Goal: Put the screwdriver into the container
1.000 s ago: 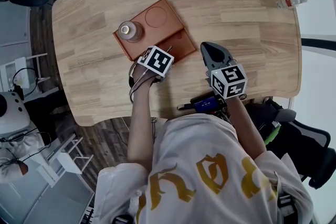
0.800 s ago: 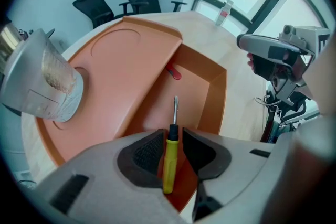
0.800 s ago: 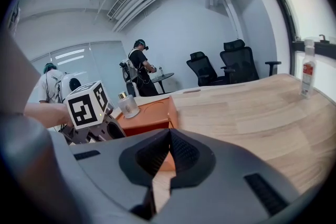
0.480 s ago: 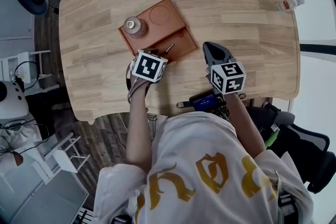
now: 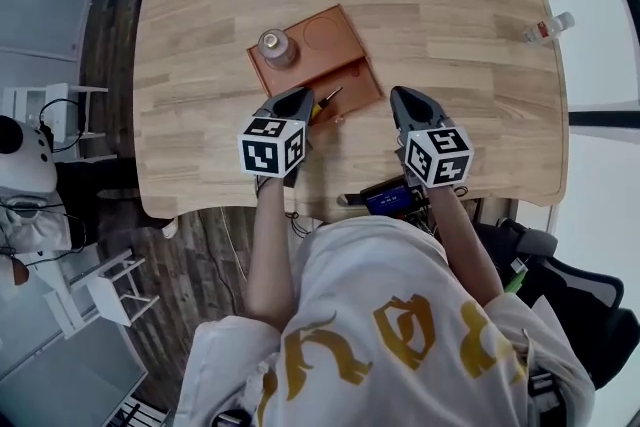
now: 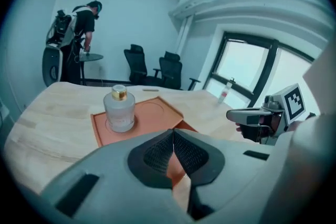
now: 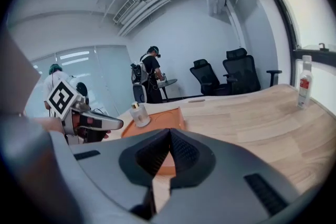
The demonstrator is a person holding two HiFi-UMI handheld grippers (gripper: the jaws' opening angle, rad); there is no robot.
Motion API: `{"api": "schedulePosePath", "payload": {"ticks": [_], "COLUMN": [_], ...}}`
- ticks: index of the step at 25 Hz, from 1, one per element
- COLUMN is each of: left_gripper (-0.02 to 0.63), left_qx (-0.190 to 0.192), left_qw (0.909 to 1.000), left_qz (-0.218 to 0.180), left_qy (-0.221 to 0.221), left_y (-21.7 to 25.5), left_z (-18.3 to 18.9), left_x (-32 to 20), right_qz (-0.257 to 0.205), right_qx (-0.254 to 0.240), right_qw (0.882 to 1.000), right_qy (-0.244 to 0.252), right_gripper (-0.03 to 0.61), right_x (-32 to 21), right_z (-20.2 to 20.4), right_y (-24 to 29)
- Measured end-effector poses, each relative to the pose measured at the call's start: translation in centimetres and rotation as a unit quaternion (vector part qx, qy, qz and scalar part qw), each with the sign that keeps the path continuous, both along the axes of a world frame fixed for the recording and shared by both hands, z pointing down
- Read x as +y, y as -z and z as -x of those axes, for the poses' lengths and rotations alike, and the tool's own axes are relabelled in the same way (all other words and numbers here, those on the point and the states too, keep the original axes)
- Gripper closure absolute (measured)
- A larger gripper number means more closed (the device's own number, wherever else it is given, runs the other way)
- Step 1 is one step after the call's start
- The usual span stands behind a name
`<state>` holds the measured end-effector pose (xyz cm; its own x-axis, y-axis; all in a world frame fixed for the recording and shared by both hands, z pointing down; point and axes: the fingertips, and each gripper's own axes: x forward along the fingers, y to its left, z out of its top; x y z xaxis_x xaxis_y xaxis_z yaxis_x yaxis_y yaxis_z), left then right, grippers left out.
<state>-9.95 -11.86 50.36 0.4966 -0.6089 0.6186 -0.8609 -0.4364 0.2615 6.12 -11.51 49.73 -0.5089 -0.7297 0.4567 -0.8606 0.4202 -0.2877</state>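
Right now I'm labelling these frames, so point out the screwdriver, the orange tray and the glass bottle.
screwdriver (image 5: 330,96): head view, on its metal shaft.
orange tray (image 5: 325,35): head view, on its bare round recess.
glass bottle (image 6: 119,113): left gripper view, on its clear body.

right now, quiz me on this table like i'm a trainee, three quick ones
1. True or false: the left tongs hold the screwdriver.
2. Where does the gold-capped bottle stand? A) on the bare table B) on the tray C) between the right tongs
3. Fill in: both tongs are ___.

Key: 1 false, the screwdriver lies in the tray and the left tongs have nothing between them; 2 B; 3 shut.
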Motion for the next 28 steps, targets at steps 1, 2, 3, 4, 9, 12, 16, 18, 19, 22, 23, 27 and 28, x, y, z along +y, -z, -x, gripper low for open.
{"api": "schedulePosePath", "payload": {"ticks": [1, 2, 3, 4, 9, 12, 16, 18, 19, 22, 23, 27, 28], "left_gripper": [0.603, 0.603, 0.603, 0.603, 0.603, 0.604, 0.604, 0.604, 0.604, 0.604, 0.604, 0.604, 0.604], "left_qx": [0.013, 0.026, 0.038, 0.047, 0.034, 0.037, 0.031, 0.030, 0.029, 0.020, 0.016, 0.010, 0.011], "left_qw": [0.9997, 0.9986, 0.9969, 0.9948, 0.9818, 0.9727, 0.9642, 0.9619, 0.9608, 0.9579, 0.9576, 0.9585, 0.9587], "left_qz": [-0.019, -0.039, -0.059, -0.079, -0.175, -0.214, -0.245, -0.250, -0.252, -0.263, -0.265, -0.261, -0.262], "left_qy": [0.013, 0.025, 0.036, 0.045, 0.066, 0.081, 0.097, 0.107, 0.112, 0.114, 0.113, 0.113, 0.109], "left_y": [0.8, 1.6, 2.6, 3.6, 8.3, 10.8, 12.8, 13.1, 13.2, 13.3, 13.2, 12.5, 12.4], "left_z": [0.1, 0.2, 0.4, 0.6, 0.7, 1.0, 1.6, 2.1, 2.4, 2.8, 2.9, 3.1, 3.0], "left_x": [0.1, 0.2, 0.5, 0.7, 1.9, 3.4, 4.6, 5.0, 5.2, 6.0, 6.2, 6.9, 7.1], "right_qz": [-0.010, -0.020, -0.030, -0.040, -0.091, -0.118, -0.141, -0.145, -0.146, -0.150, -0.152, -0.145, -0.138], "right_qx": [-0.008, -0.012, -0.015, -0.017, -0.010, -0.012, -0.007, -0.008, -0.009, -0.001, 0.002, 0.003, 0.005], "right_qw": [1.000, 1.000, 0.999, 0.999, 0.995, 0.992, 0.989, 0.988, 0.988, 0.987, 0.987, 0.988, 0.989], "right_qy": [0.002, 0.004, 0.007, 0.010, 0.031, 0.040, 0.044, 0.045, 0.046, 0.049, 0.049, 0.049, 0.050], "right_gripper": [0.569, 0.569, 0.569, 0.569, 0.569, 0.569, 0.569, 0.569, 0.569, 0.569, 0.569, 0.569, 0.569], "right_x": [0.0, 0.1, 0.3, 0.5, 1.1, 1.7, 2.2, 2.5, 2.6, 3.2, 3.3, 3.8, 3.9], "right_z": [0.2, 0.4, 0.8, 1.2, 2.4, 2.8, 2.9, 2.9, 2.8, 2.9, 2.9, 2.7, 2.8], "right_y": [0.9, 1.7, 2.4, 3.2, 6.8, 8.6, 10.3, 10.7, 10.9, 11.0, 11.0, 10.3, 10.0]}}
